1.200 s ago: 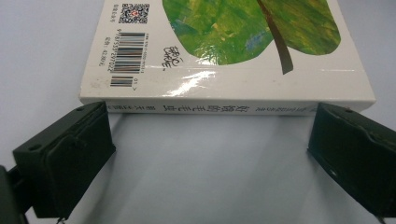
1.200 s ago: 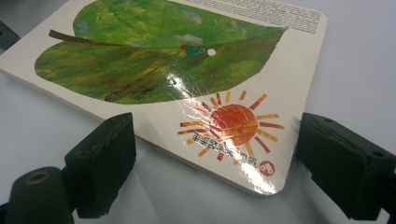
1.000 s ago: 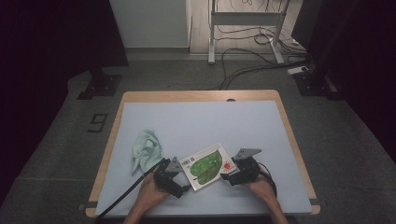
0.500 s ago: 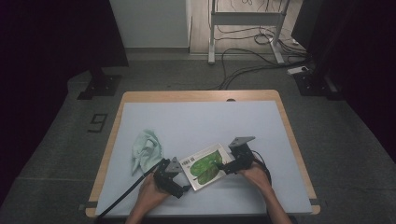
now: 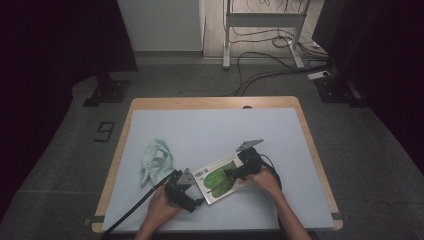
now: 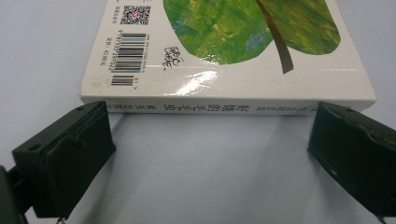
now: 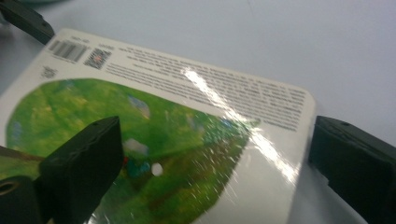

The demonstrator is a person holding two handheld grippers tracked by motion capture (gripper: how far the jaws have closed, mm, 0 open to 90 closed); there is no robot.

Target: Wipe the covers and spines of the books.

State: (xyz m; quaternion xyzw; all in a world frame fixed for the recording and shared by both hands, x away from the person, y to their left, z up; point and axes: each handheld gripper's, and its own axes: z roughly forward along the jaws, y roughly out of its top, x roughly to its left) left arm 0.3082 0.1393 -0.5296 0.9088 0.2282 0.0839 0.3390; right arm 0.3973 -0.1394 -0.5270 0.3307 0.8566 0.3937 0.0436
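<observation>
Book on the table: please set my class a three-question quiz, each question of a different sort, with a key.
1. True or false: the book lies flat on the table.
2. Which gripper faces the book's spine? A. left gripper B. right gripper
3. What lies on the table left of the book?

Key:
1. True.
2. A. Its jaws stand open just short of the spine; the right gripper's open jaws straddle a corner of the cover.
3. A crumpled pale green cloth.
</observation>
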